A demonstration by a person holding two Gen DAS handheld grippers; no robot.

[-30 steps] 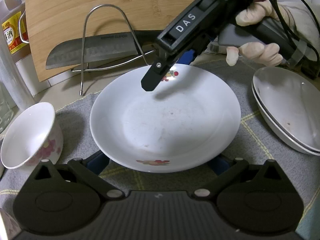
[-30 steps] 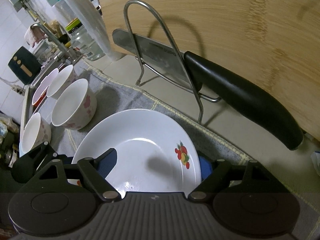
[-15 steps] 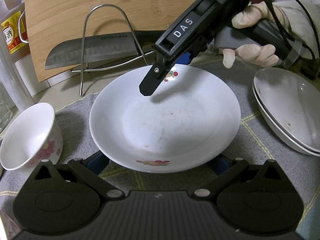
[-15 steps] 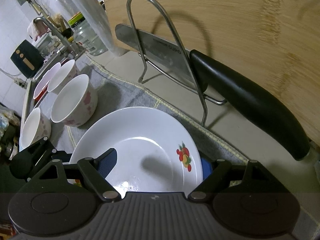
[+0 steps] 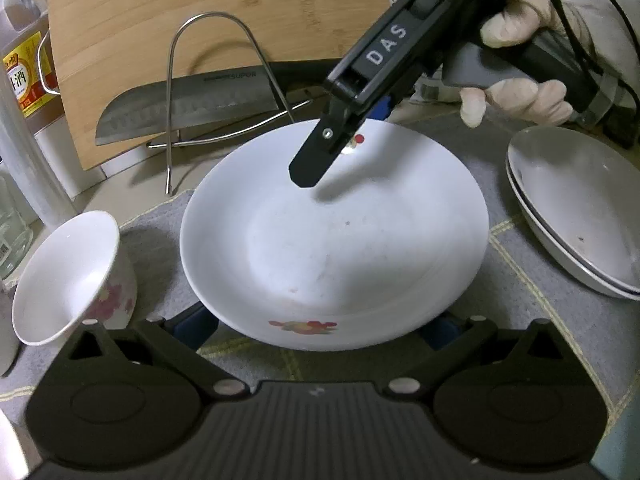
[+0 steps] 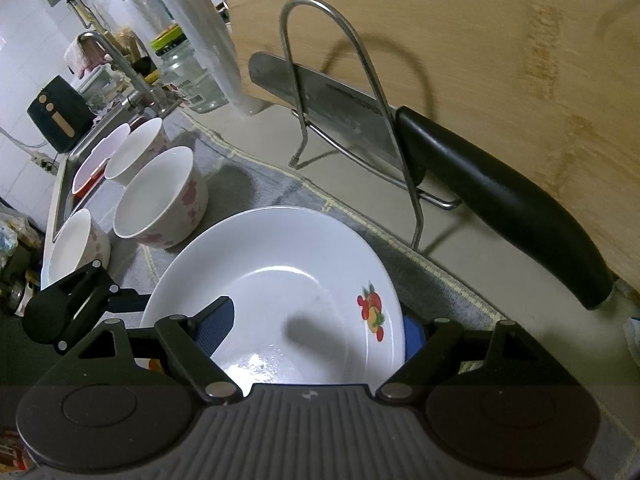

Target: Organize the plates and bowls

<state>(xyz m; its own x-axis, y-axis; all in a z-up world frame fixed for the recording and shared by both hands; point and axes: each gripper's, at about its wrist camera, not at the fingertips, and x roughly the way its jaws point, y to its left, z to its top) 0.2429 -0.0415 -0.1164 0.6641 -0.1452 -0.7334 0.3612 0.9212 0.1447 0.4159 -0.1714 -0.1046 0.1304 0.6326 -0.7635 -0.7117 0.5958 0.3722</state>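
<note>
Now hand-held gripper [image 6: 316, 320] wide astride plate [image 6: 276, 264]

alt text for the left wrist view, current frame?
A white plate with fruit decals sits on a grey mat, its near rim between the open left gripper; the right gripper reaches over its far rim. A floral bowl sits left, stacked plates right, and a knife on a wire rack behind.

The plate [image 5: 334, 236] sits mid-frame on the mat [image 5: 532, 328] in the left wrist view. A bowl [image 5: 66, 280] stands at its lower left, stacked plates [image 5: 576, 208] at the right edge. Behind it, upper left, a knife [image 5: 184, 108] rests in a wire rack [image 5: 212, 76] before a cutting board [image 5: 200, 12]. The right gripper [image 5: 316, 160] hangs over the plate's far rim.
</note>
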